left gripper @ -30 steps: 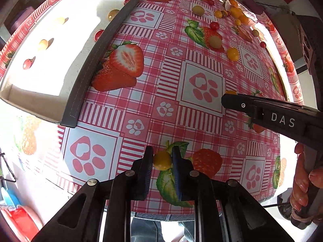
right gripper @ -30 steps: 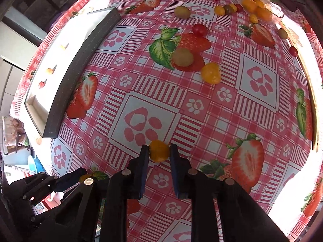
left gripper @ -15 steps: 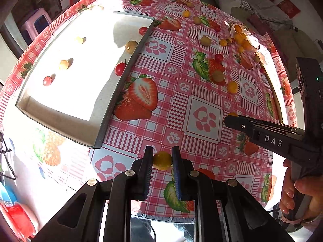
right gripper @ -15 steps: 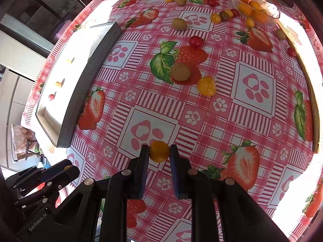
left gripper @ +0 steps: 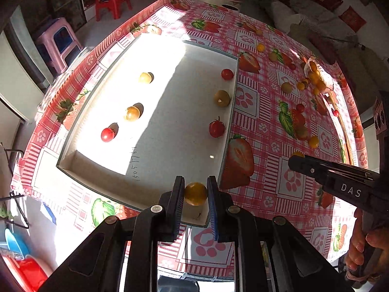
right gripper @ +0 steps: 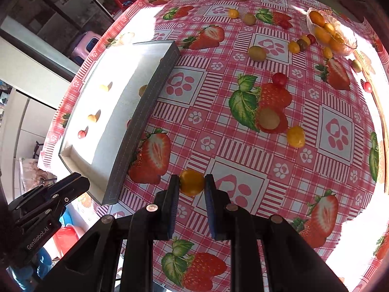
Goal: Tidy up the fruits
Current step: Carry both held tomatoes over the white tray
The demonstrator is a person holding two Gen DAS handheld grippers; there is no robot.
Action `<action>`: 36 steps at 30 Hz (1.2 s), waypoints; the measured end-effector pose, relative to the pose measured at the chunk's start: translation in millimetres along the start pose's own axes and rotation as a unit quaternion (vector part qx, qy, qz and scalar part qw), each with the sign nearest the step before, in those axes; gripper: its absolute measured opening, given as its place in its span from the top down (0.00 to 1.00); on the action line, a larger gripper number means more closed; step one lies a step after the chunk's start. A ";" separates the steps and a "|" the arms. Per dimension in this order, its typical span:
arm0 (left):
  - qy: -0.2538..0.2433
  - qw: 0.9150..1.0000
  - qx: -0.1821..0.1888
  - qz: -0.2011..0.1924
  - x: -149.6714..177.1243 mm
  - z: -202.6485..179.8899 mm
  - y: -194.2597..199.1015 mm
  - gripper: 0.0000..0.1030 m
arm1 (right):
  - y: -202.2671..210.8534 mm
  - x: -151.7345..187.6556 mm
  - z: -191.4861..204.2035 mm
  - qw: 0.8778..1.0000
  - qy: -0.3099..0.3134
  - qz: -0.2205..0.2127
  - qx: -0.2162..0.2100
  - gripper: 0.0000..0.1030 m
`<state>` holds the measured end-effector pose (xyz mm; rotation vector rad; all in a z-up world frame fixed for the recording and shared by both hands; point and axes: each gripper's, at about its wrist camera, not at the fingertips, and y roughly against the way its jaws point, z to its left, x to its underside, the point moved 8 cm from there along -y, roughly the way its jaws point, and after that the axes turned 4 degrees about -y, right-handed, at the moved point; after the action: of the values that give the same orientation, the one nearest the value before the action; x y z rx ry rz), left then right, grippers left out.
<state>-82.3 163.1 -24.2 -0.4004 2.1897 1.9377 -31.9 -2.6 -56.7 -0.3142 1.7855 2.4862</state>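
My left gripper (left gripper: 195,194) is shut on a yellow cherry tomato (left gripper: 196,193), held above the near right corner of a shallow white tray (left gripper: 170,146). In the tray lie several small tomatoes: red (left gripper: 107,134), yellow (left gripper: 132,113), pale yellow (left gripper: 145,77) on the left, and red (left gripper: 216,128), greenish (left gripper: 221,98), red (left gripper: 227,74) along the right wall. My right gripper (right gripper: 192,183) is shut on an orange-yellow cherry tomato (right gripper: 191,182) above the tablecloth, right of the tray (right gripper: 145,102). The right gripper also shows at the right of the left wrist view (left gripper: 295,163).
Loose tomatoes lie on the strawberry-print tablecloth (right gripper: 243,146): a yellow one (right gripper: 295,136), a greenish one (right gripper: 269,118), a red one (right gripper: 279,78). A glass dish (right gripper: 350,46) of orange fruit stands far right. A pink stool (left gripper: 59,43) and red chair (left gripper: 111,1) stand beyond the table.
The left gripper rose and swung left with its tomato, from over the tablecloth to over the tray's near corner. The right gripper lifted and shifted left, its tomato still held.
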 end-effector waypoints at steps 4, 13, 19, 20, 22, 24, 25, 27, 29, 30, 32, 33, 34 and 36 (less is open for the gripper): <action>-0.007 1.000 -0.015 0.000 -10.0 32.0 -6.2 0.80 | -13.3 -17.2 34.8 1.000 0.005 -0.002 -0.008 0.78; -0.034 0.998 -0.040 0.019 -18.7 69.1 -38.3 0.80 | -50.7 -53.0 98.7 1.000 0.005 0.008 -0.023 0.78; -0.037 0.998 -0.036 0.032 -19.3 78.1 -50.9 0.80 | -77.5 -67.2 117.7 1.000 0.009 0.020 -0.016 0.78; -0.038 0.998 -0.035 0.033 -19.3 79.2 -52.2 0.80 | -81.8 -68.8 119.6 1.000 0.010 0.022 -0.013 0.78; -0.039 0.998 -0.034 0.036 -19.3 81.1 -54.1 0.80 | -90.2 -71.6 121.6 1.000 0.011 0.027 -0.008 0.78; -0.039 0.998 -0.031 0.040 -19.0 82.1 -56.5 0.80 | -95.9 -74.2 122.4 1.000 0.010 0.029 -0.003 0.78; -0.039 0.998 -0.029 0.041 -19.0 82.3 -57.4 0.80 | -98.0 -75.4 122.6 1.000 0.009 0.029 -0.001 0.78; -0.038 0.998 -0.024 0.046 -18.6 82.7 -59.3 0.80 | -102.0 -76.4 122.5 0.999 0.008 0.031 0.004 0.78; -0.041 0.998 -0.023 0.048 -19.0 83.3 -60.7 0.80 | -107.0 -77.4 123.1 0.999 0.007 0.033 0.010 0.78; -0.042 0.998 -0.022 0.048 -19.1 82.9 -60.8 0.80 | -109.3 -77.5 123.2 0.999 0.007 0.035 0.013 0.78; -0.044 0.998 -0.020 0.047 -20.0 82.1 -60.7 0.80 | -114.4 -77.4 123.4 0.999 0.007 0.037 0.017 0.78; -0.044 0.998 -0.020 0.048 -20.0 81.6 -60.9 0.80 | -116.2 -76.0 123.3 0.999 0.006 0.039 0.019 0.78; -0.045 0.998 -0.020 0.047 -20.1 81.0 -60.7 0.80 | -117.1 -76.1 124.4 0.999 0.006 0.036 0.021 0.78; -0.045 0.998 -0.019 0.048 -20.2 81.8 -60.7 0.80 | -117.0 -73.9 127.4 0.999 0.010 0.033 0.026 0.77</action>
<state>-46.6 239.1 -85.3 -0.2135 2.1568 2.0065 44.0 160.5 -111.5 -0.2815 1.8952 2.4832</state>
